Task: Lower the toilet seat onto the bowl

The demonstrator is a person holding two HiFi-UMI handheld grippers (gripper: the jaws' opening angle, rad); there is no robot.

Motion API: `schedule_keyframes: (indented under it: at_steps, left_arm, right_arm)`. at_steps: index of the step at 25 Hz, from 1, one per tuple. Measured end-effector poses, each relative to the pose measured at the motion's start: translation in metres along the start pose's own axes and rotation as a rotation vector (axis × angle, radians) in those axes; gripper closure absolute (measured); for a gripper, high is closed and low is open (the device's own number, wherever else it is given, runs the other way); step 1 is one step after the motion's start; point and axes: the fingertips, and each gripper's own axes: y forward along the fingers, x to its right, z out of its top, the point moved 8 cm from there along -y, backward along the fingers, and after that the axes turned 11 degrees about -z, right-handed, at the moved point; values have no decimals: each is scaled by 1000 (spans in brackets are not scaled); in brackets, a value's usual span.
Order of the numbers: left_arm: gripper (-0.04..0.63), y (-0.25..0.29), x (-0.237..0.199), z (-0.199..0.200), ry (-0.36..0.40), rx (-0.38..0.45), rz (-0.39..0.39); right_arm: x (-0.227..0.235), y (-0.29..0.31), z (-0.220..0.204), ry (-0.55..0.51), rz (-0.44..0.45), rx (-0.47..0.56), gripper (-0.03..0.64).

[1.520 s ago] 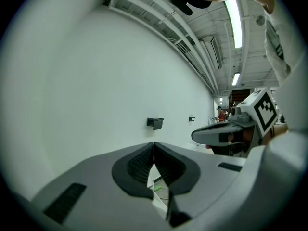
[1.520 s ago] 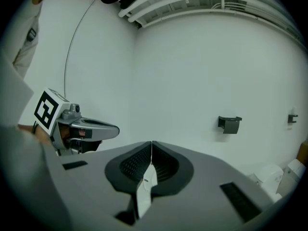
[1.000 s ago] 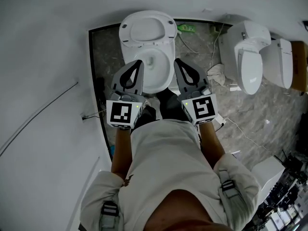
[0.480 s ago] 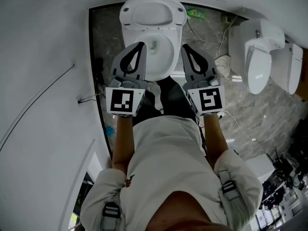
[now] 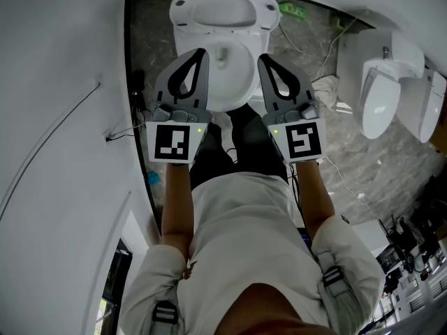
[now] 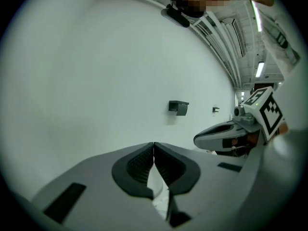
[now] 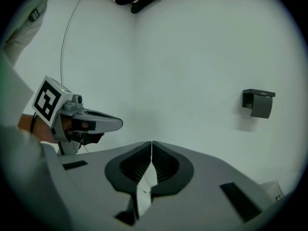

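Person is standing over a white toilet (image 5: 227,82) that is sitting on the grey stone floor (image 5: 349,152), close to the floor's left edge by the white wall (image 5: 63,61). The toilet seat (image 5: 223,9) is standing raised at the back of the bowl, not down on the rim. The left gripper (image 5: 202,51) is reaching out over the bowl's left side and the right gripper (image 5: 261,57) over its right side, both apart from the seat. The left gripper view is showing that gripper (image 6: 154,143) with jaws pressed together and nothing between the pads. The right gripper view is showing the same for the other one (image 7: 152,142): closed and empty. Both are pointing at a plain white wall with a small dark fitting (image 7: 260,103) on it. Two more white toilets (image 5: 380,103) are sitting near the floor's right edge, and a crumpled cloth (image 5: 327,89) is lying between them and the main toilet. A thin cable (image 5: 49,142) is running along the left wall.
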Motion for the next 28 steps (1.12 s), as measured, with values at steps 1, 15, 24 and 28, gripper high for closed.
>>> schedule_keyframes:
  at_steps: [1, 15, 24, 28]
  left_arm:
    - [572, 3, -3, -4, -5, -2, 5]
    - [572, 57, -27, -26, -17, -10, 29]
    - [572, 79, -39, -39, -30, -13, 39]
    - [572, 92, -44, -44, -26, -19, 46]
  right_arm:
    - [0, 5, -2, -5, 2, 1, 594]
    - [35, 67, -26, -115, 2, -6, 594]
    - [43, 99, -31, -142, 22, -4, 592]
    - [48, 111, -34, -151, 38, -5, 592]
